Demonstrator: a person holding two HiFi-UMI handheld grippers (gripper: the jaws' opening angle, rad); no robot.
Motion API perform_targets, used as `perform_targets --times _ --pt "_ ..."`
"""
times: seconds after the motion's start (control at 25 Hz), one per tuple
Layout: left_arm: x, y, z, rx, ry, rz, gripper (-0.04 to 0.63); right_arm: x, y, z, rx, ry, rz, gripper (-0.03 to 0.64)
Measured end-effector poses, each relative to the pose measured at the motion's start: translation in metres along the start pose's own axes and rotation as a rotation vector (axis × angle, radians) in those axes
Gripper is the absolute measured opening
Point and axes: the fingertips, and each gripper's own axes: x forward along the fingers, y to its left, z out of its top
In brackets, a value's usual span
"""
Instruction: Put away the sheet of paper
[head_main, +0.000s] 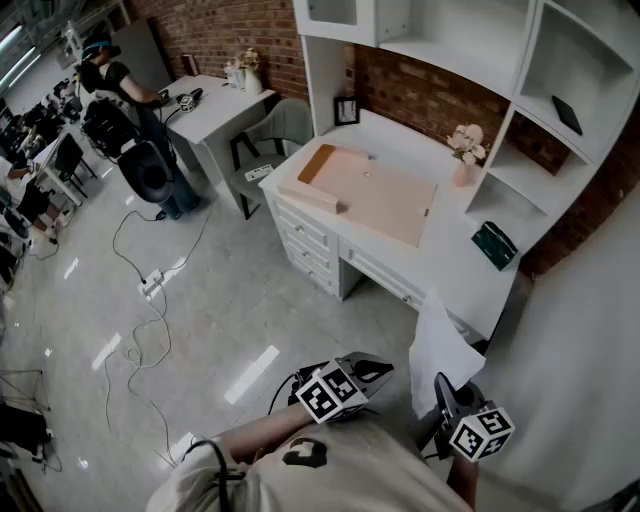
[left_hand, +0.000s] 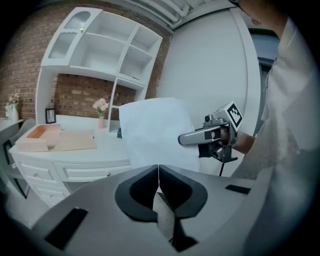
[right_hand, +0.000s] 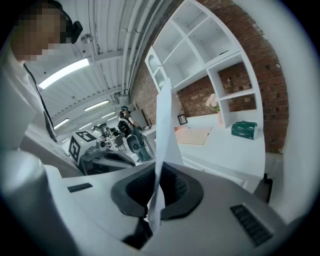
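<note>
A white sheet of paper (head_main: 438, 345) hangs upright in the air in front of the white desk (head_main: 455, 265). My right gripper (head_main: 446, 388) is shut on its lower edge. In the right gripper view the paper (right_hand: 164, 135) rises edge-on from between the jaws of the right gripper (right_hand: 157, 192). My left gripper (head_main: 384, 369) is just left of it, shut with nothing held. In the left gripper view the left gripper (left_hand: 158, 175) has its jaws pressed together, and behind them the paper (left_hand: 156, 134) is held by the right gripper (left_hand: 186, 139).
A tan flat open box (head_main: 372, 190) lies on the desk. A green box (head_main: 494, 245), a vase of flowers (head_main: 465, 152) and a small frame (head_main: 347, 108) also stand there. Shelves (head_main: 560, 90) rise above. A chair (head_main: 272, 132) and floor cables (head_main: 150, 290) are to the left.
</note>
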Motion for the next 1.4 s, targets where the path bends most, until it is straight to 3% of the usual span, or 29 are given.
perform_targets --times 0.24,0.56,1.04,1.24,1.4 --pt "-0.040 0.027 -0.028 -0.073 -0.001 0.044 0.020 0.035 0.034 -0.002 -0.034 0.040 0.032 0.028" --pt "-0.068 0.064 -0.036 -0.157 -0.074 0.139 0.020 0.077 0.065 0.015 -0.178 0.090 0.092 0.028" --pt "-0.053 0.094 -0.022 -0.182 -0.101 0.001 0.020 0.075 0.050 0.027 -0.130 0.006 -0.125 0.028" --pt "-0.059 0.114 -0.014 -0.255 -0.145 -0.063 0.020 0.081 0.049 0.033 -0.249 0.010 -0.251 0.028" --pt "-0.071 0.138 -0.014 -0.273 -0.175 -0.047 0.020 0.094 0.058 0.035 -0.307 0.035 -0.279 0.028"
